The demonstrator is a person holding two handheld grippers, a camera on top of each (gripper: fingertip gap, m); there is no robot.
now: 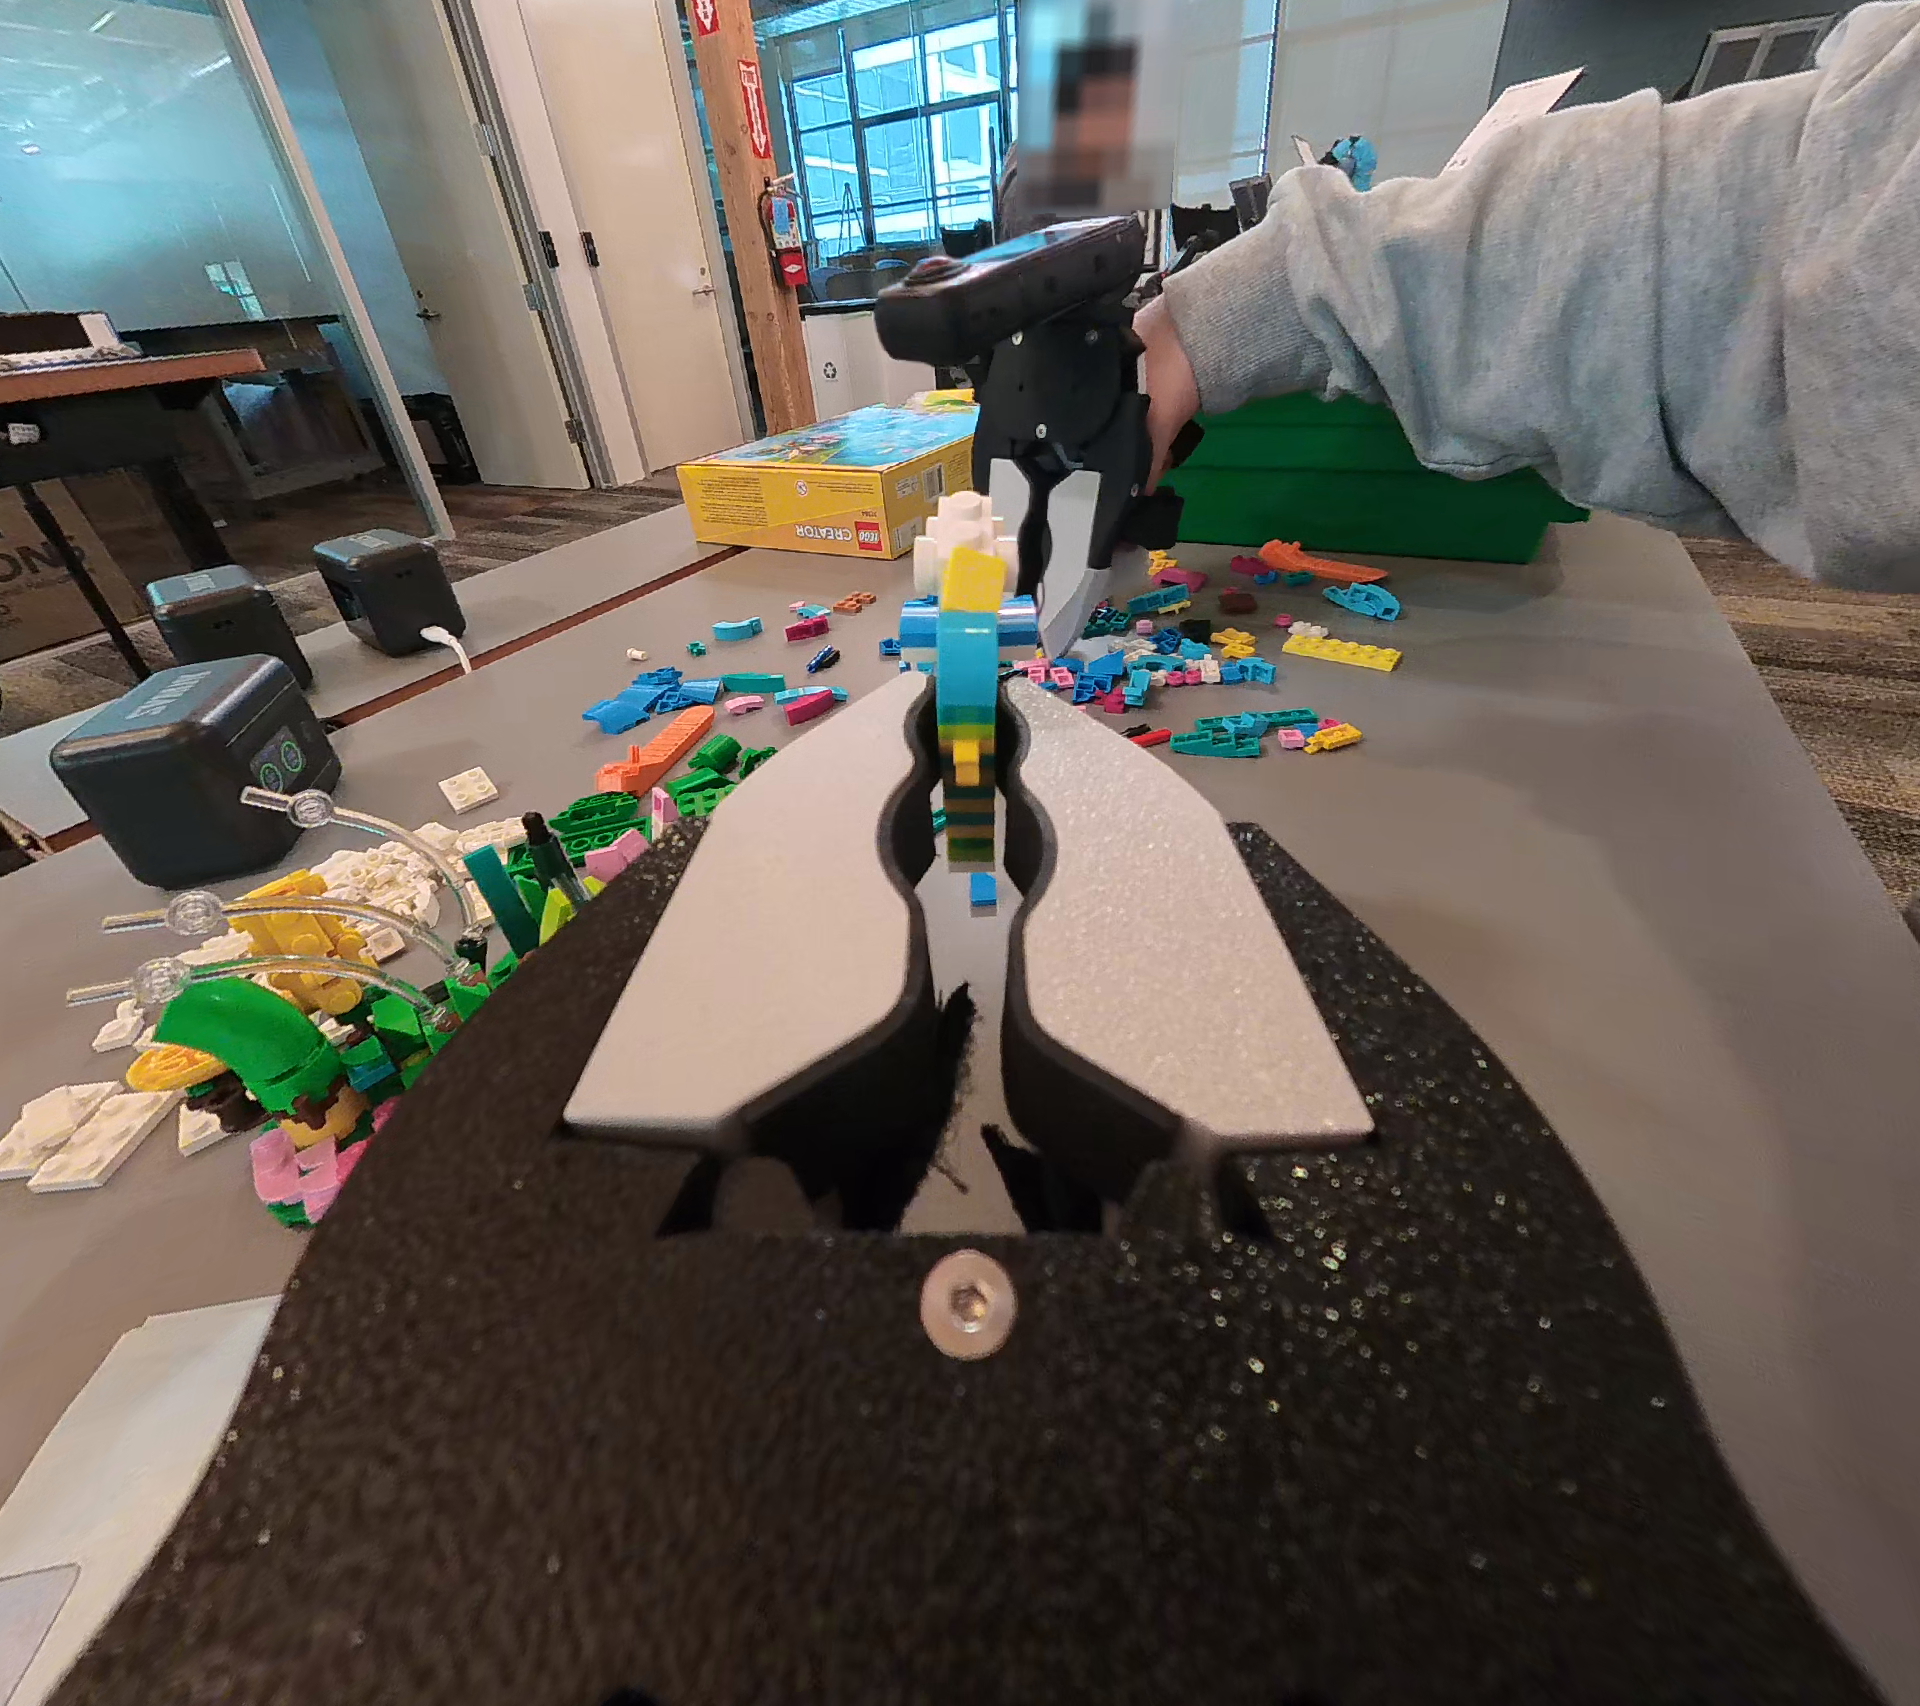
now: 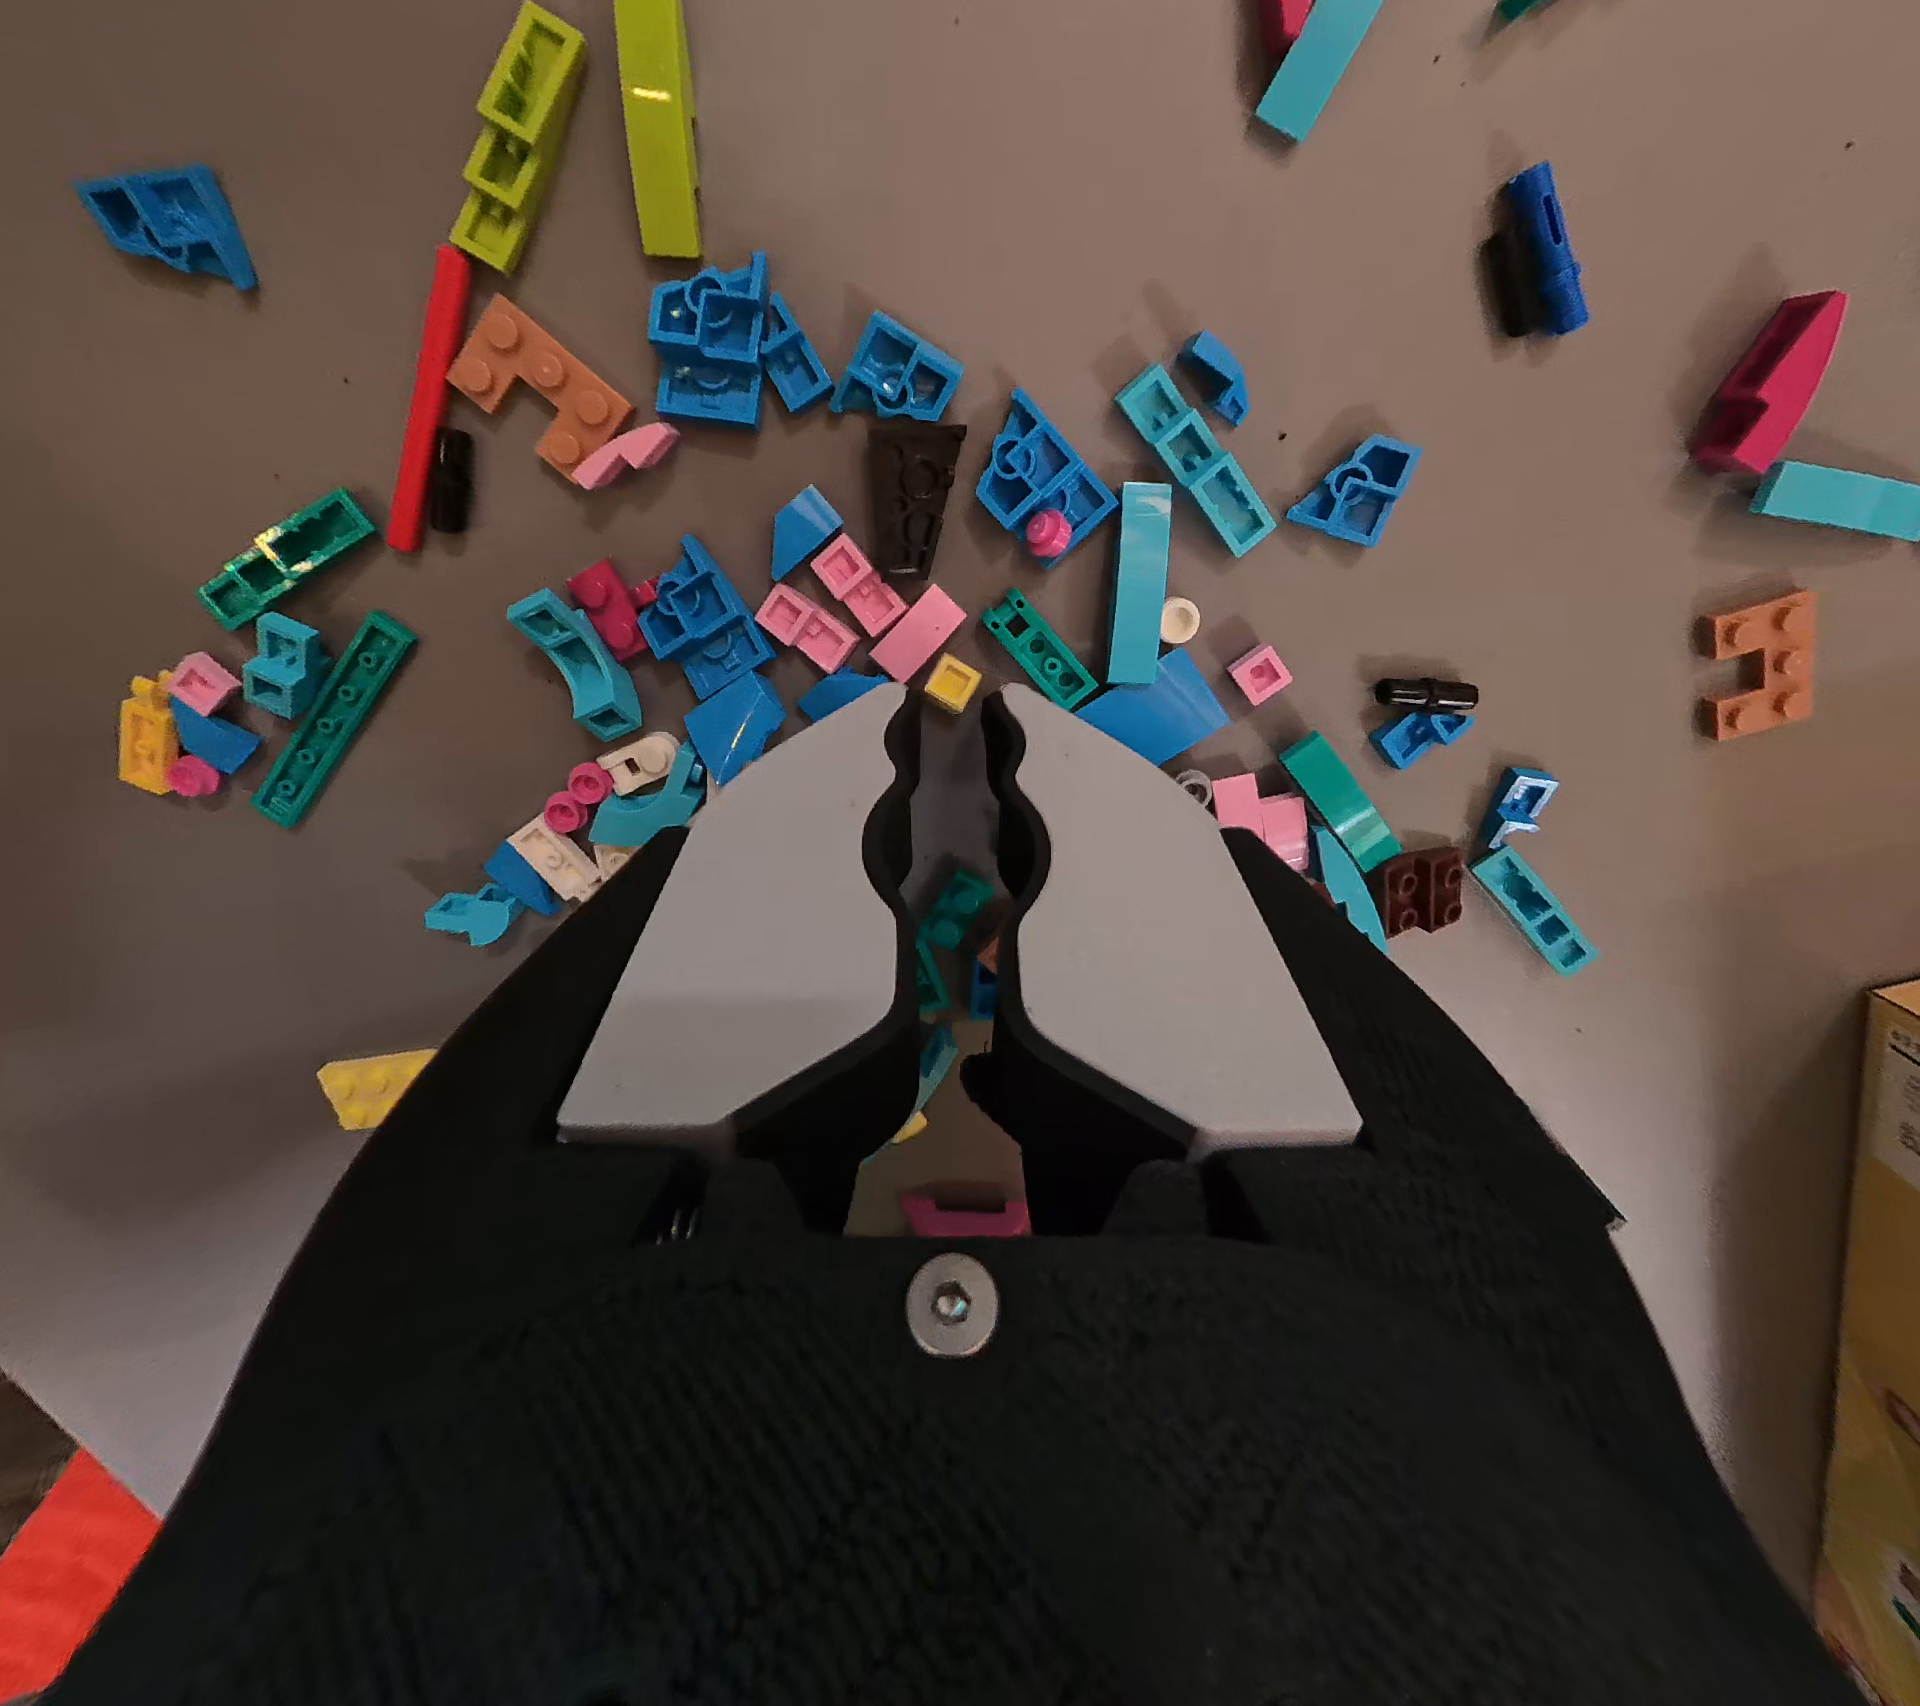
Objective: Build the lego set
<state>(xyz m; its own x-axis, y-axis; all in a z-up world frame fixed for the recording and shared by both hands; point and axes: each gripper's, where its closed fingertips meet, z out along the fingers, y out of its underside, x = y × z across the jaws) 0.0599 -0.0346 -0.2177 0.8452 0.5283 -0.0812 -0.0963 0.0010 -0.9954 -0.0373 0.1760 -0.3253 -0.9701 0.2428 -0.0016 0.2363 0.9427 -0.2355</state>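
Note:
My left gripper is shut on a small lego model of light blue, yellow, green and white bricks, and holds it upright above the grey table. My right gripper points straight down over a scatter of loose pieces, jaws a narrow gap apart and empty. A small yellow square tile lies just past its tips, among pink tiles and blue plates. The right gripper also shows in the left wrist view, just behind the model.
A yellow set box and a green bin stand at the back. Dark grey cubes sit at the left edge. A green and yellow build and white plates lie at the near left. A grey sleeve reaches in from the right. The grippers' ends are close to 25 centimetres from one another.

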